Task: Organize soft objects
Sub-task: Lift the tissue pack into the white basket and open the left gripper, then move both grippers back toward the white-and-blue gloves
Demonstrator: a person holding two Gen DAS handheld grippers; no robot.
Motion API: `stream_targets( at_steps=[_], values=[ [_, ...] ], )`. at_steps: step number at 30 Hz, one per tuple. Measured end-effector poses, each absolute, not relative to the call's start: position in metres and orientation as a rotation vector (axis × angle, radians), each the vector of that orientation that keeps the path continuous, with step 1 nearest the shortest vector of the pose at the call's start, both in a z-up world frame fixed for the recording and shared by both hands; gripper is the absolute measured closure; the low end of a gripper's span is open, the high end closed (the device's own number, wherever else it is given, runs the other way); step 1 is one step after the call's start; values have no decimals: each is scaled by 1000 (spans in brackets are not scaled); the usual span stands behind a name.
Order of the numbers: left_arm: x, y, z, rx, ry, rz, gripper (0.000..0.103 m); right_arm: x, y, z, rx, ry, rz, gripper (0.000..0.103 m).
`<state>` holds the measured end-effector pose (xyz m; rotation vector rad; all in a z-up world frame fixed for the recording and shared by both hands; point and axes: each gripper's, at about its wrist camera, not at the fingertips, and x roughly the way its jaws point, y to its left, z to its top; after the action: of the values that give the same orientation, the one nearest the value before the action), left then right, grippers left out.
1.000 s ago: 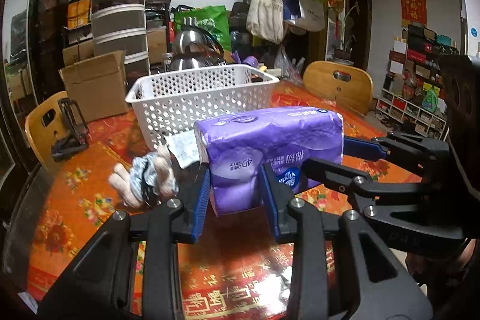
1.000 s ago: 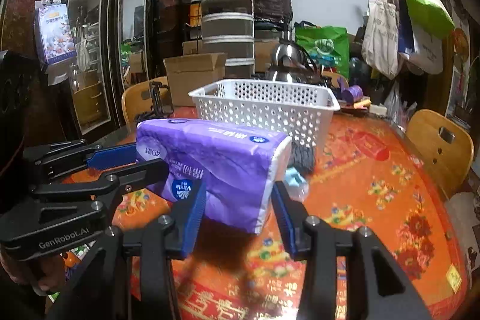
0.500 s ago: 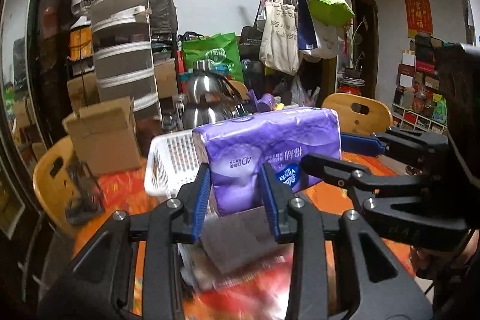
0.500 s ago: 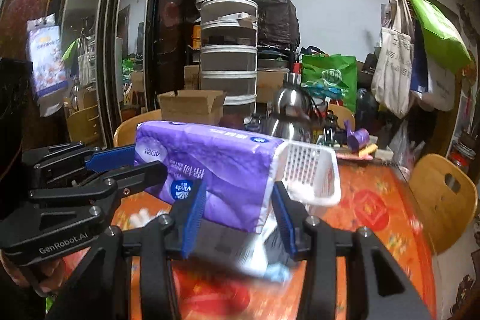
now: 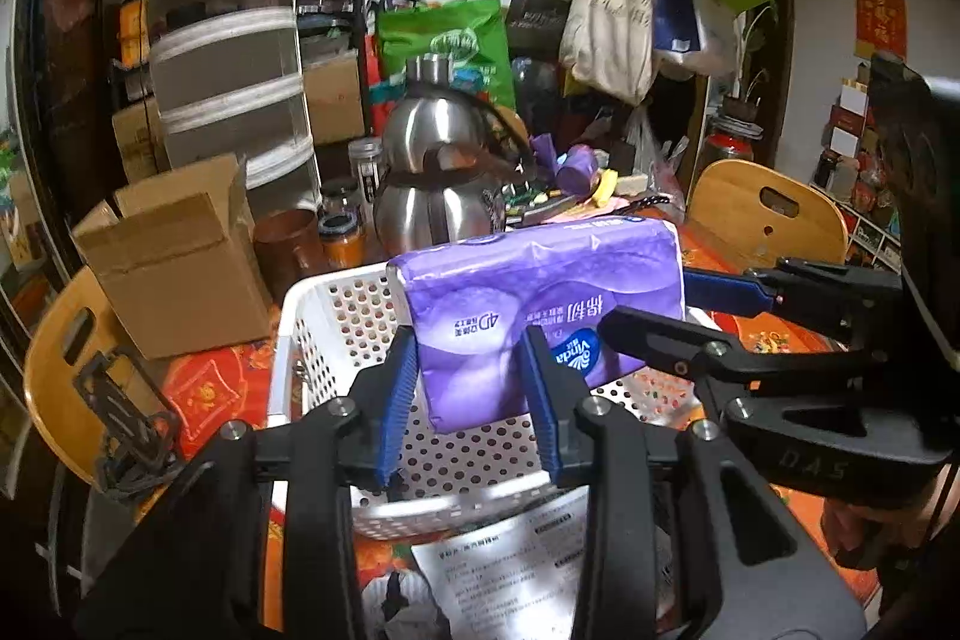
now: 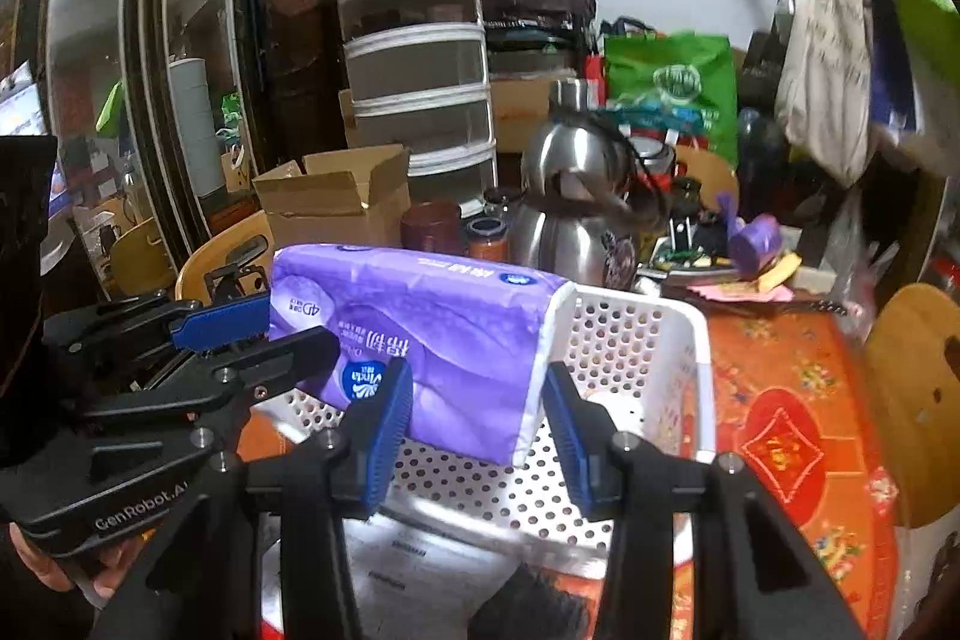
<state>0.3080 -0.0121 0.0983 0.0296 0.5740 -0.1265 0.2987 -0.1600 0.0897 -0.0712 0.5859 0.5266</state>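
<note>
Tissues: I am carrying the purple tissue pack (image 5: 540, 316) over the white basket (image 5: 312, 340), both tongs, left tongs (image 5: 468, 400) and right tongs (image 6: 480, 412), pinching 1 end each. Next I should be lowering, then letting go together.

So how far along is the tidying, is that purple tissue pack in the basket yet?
Not yet. Nothing shows inside the white basket, so nothing looks done. In hand: the tissue pack hangs over the basket, gripped at one end by the left hand-held gripper and at the other by the right hand-held gripper. Left: lower and release it, then deal with the items near the paper sheet, which are too hidden to identify.
</note>
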Motion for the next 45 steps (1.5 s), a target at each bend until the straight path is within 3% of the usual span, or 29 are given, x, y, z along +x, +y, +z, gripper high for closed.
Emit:
stream_targets(
  at_steps=[3,6,8,9,10,13,34,45],
  values=[
    [332,-1,88,-44,620,-126,71,316,-159,81,-60,609,531,59],
    [349,15,75,-104,670,-57,64,332,-160,76,-31,617,514,59],
    [351,20,66,-109,678,-79,48,338,-164,73,-24,612,468,58],
    [351,21,64,-94,674,-71,31,340,-167,71,-19,619,451,56],
    [349,22,62,-80,667,-56,21,342,-171,68,-11,632,444,50],
    [345,26,58,-103,664,-64,19,341,-182,62,18,650,446,36],
    [304,21,50,-123,675,-120,18,333,-176,51,-17,673,440,36],
    [236,33,13,-131,745,-143,18,261,-188,34,-30,651,441,36]
  ],
)
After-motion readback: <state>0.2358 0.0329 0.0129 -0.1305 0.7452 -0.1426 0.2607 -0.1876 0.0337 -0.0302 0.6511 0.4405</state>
